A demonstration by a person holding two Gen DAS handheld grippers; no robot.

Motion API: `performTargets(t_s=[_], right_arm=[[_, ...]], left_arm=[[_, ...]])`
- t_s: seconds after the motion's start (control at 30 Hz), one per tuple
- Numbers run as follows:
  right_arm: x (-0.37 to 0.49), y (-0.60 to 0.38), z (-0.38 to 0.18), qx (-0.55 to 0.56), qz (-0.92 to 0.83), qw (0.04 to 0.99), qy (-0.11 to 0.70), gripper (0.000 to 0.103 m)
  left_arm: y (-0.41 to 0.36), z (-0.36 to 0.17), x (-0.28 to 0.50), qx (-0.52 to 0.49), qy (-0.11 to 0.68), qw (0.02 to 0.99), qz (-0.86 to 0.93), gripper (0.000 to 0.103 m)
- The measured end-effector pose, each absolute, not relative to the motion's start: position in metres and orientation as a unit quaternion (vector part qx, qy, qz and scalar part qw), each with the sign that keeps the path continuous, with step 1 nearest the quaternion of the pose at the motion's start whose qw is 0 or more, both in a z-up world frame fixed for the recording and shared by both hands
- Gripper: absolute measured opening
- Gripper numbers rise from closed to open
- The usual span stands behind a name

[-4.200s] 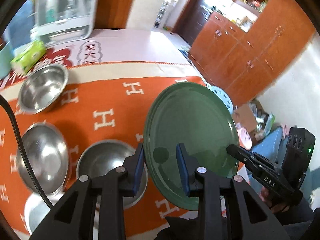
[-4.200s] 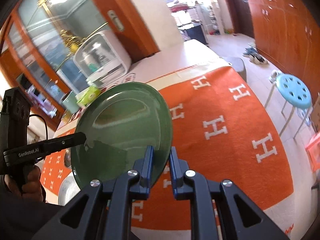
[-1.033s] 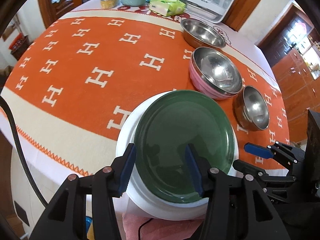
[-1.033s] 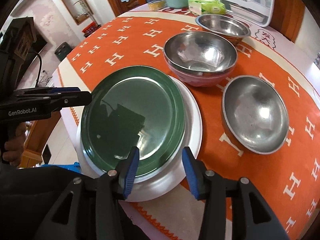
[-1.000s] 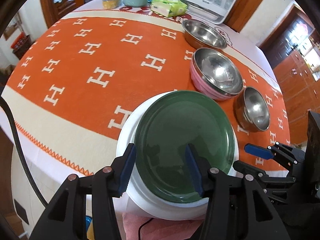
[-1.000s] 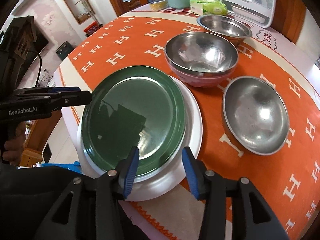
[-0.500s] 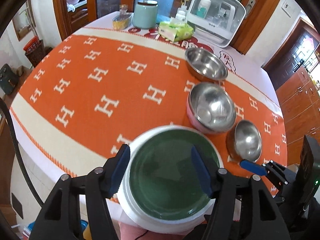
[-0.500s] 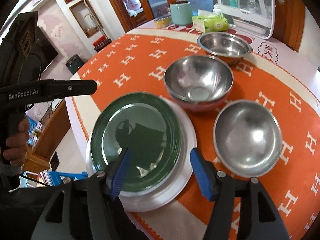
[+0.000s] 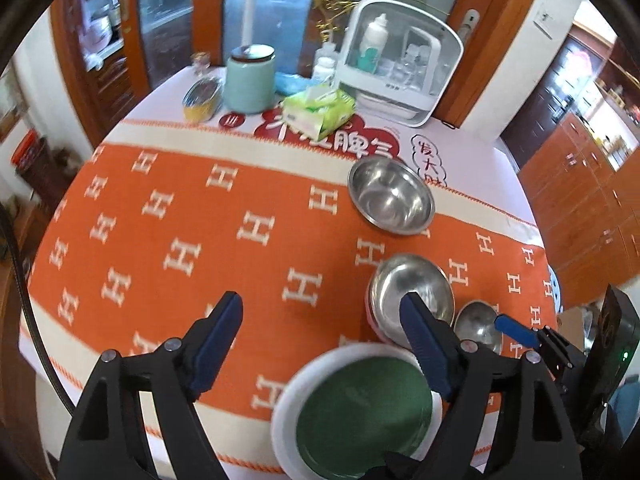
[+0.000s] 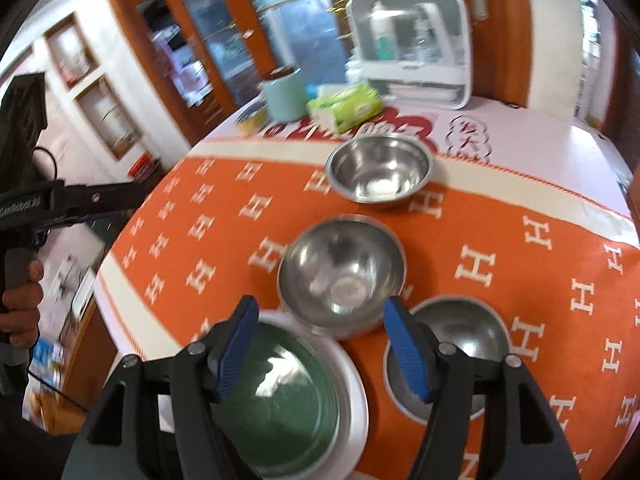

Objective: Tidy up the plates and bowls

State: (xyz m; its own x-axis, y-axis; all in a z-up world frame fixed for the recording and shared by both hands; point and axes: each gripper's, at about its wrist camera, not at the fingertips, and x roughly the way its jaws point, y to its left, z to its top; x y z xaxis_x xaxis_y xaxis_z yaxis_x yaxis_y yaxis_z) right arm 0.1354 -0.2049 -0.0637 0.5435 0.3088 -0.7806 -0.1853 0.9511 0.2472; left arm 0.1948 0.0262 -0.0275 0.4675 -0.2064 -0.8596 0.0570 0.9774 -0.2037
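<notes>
A green plate (image 9: 360,412) lies stacked on a white plate (image 9: 288,400) at the near edge of the table. My left gripper (image 9: 320,304) hangs above and apart from it, its jaws opening with nothing between them. My right gripper (image 10: 320,308) is likewise raised over the green plate (image 10: 280,400) and the bowls, its jaws opening and empty. Three steel bowls stand in a row: a far one (image 10: 380,174), a middle one with a pink outside (image 9: 412,292), and a small near one (image 10: 468,348). The left gripper's arm (image 10: 80,200) shows at the left, held in a hand (image 10: 20,292).
An orange cloth with white H marks (image 9: 180,240) covers the table. At the far end stand a mint jar (image 9: 250,80), a green tissue pack (image 9: 320,114), a small tin (image 9: 202,98) and a white countertop cabinet (image 9: 396,64). Wooden cupboards line the right.
Four seconds ago both grippers held the green plate in the air. It now lies on the white plate. Over the last second both grippers rose, drew back and widened their jaws.
</notes>
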Motion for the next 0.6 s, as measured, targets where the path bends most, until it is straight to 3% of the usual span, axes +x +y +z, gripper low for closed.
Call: performTargets(t_s=[0.6], right_arm=[[0.217, -0.211, -0.036, 0.160, -0.028, 0.903, 0.399, 0.067]], left_arm=[[0.026, -0.012, 0.315, 0.013, 0.500, 0.848, -0.175, 0.080]])
